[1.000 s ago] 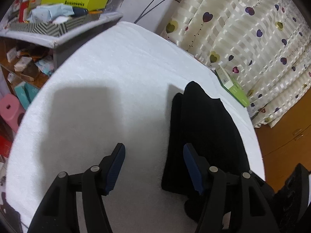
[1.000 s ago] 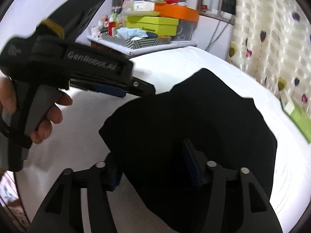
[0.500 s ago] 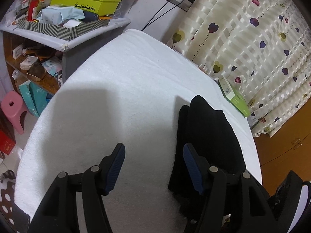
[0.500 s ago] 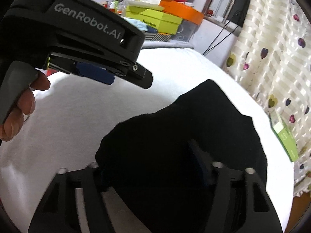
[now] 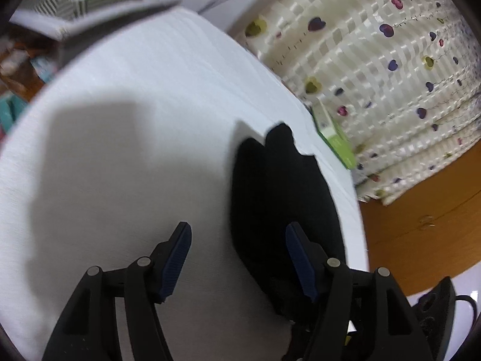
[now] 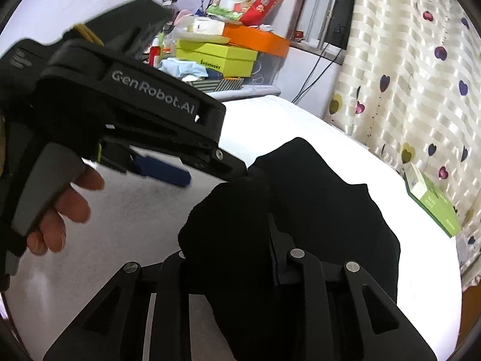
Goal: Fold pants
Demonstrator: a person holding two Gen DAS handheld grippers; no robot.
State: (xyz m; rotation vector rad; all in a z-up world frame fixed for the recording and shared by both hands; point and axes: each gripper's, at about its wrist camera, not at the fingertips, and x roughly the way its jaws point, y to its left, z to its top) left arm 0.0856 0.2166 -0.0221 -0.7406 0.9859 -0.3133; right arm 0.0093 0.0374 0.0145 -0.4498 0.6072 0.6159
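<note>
Nearer now, black pants [image 6: 300,210] drape over right fingers [image 6: 275,255].

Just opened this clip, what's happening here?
A person is folding black pants on a table covered with a white cloth, holding a tool in each hand. The right tool has pants fabric draped between its fingers, though whether it is clamped cannot be told. The left tool is open above the white cloth, beside the pants' edge, gripping nothing. The pants lie bunched in a narrow pile, not neatly folded.
</note>
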